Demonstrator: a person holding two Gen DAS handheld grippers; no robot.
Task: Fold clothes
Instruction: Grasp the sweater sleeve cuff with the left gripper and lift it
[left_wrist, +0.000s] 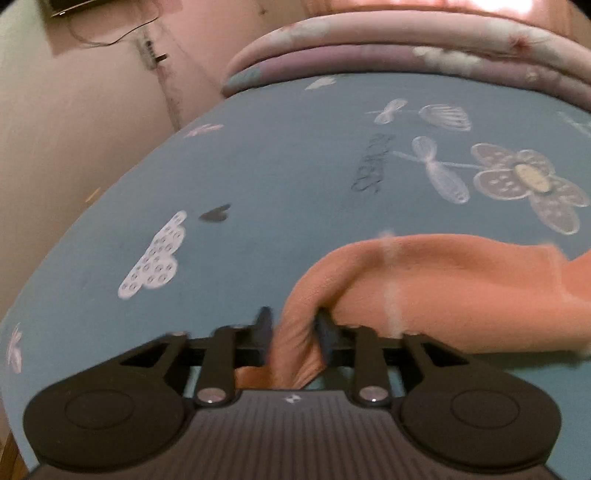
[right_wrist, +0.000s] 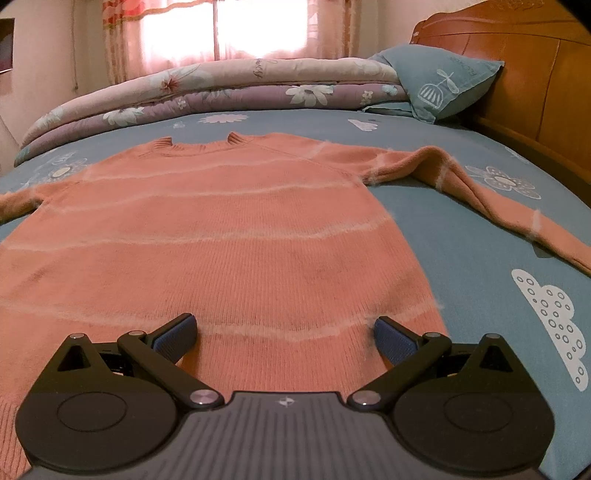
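An orange knit sweater (right_wrist: 240, 229) with thin pale stripes lies flat on the blue bed sheet (right_wrist: 480, 266), collar toward the far side. Its right sleeve (right_wrist: 461, 184) stretches out to the right, bent at the elbow. My right gripper (right_wrist: 284, 325) hovers open low over the sweater's lower body, with nothing pinched between its blue pads (right_wrist: 177, 336). In the left wrist view, my left gripper (left_wrist: 294, 323) is shut on a bunched fold of the other sleeve (left_wrist: 443, 288), which rises from the jaws and runs off to the right.
A folded floral quilt (right_wrist: 221, 92) lies along the bed's far edge, also the quilt (left_wrist: 369, 44) in the left view. A blue pillow (right_wrist: 439, 85) leans by the wooden headboard (right_wrist: 517, 74). The bed's left edge meets a pale wall (left_wrist: 74, 129).
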